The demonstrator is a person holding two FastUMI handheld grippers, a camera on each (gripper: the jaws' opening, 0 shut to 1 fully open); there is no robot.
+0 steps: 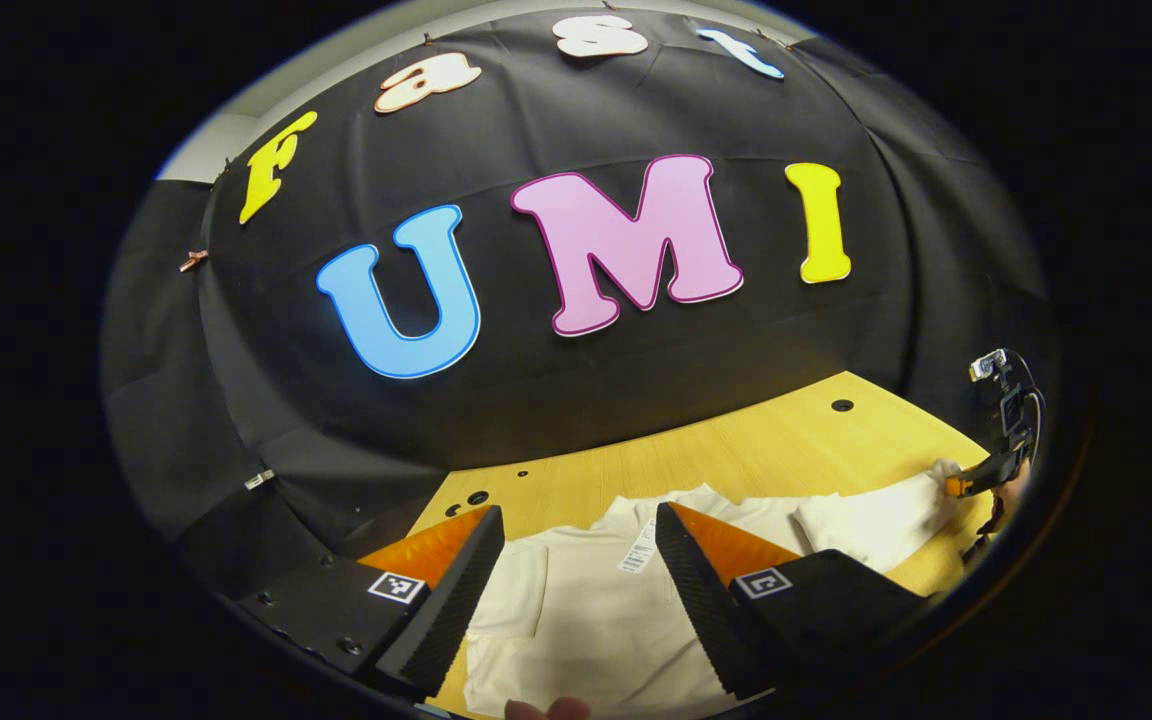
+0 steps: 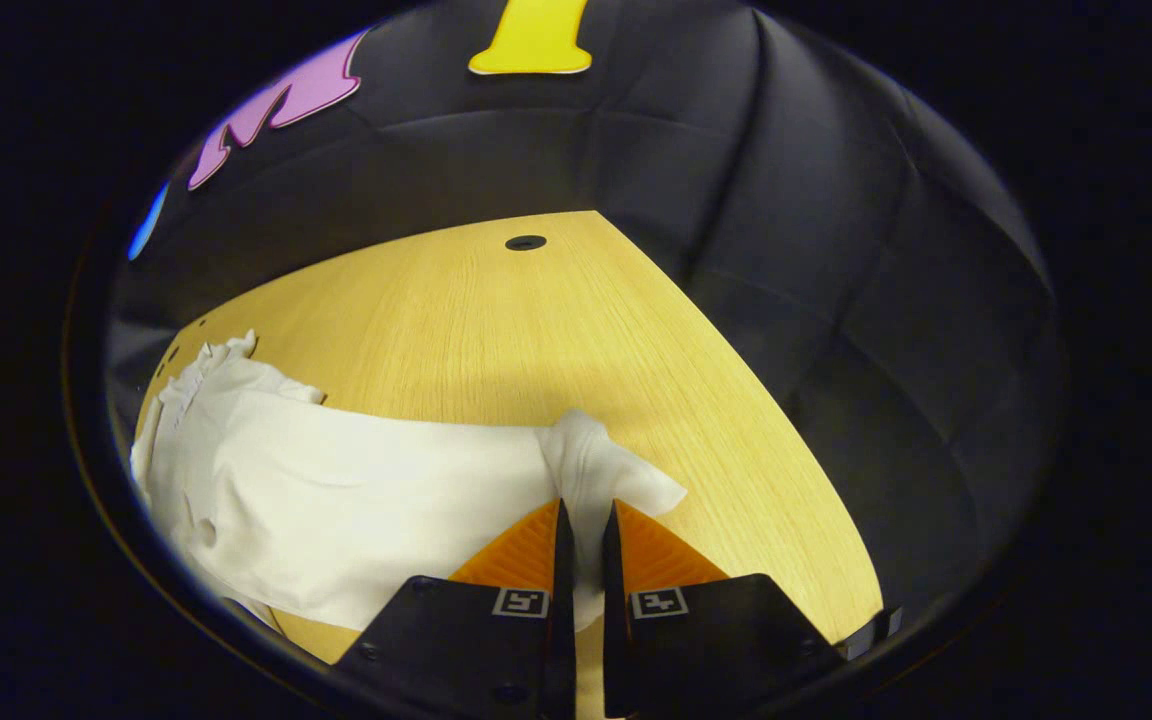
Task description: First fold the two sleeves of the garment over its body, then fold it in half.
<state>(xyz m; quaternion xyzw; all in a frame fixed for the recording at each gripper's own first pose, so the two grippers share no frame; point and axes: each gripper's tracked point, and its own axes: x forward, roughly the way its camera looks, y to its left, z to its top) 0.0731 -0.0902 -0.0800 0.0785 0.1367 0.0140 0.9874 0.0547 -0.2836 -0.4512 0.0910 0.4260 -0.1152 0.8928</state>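
On wooden table (image 2: 496, 320), white garment (image 2: 336, 500), black cloth wall (image 2: 836, 300) behind.

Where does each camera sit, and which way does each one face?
Left gripper view: rides on the left gripper, open above the white garment, facing the booth wall; a fingertip shows at the bottom.
Right gripper view: rides on the right gripper, shut on the sleeve, facing across the wooden table.
Shared: the garment, the table, the wall; the left view also shows the right gripper at the sleeve.
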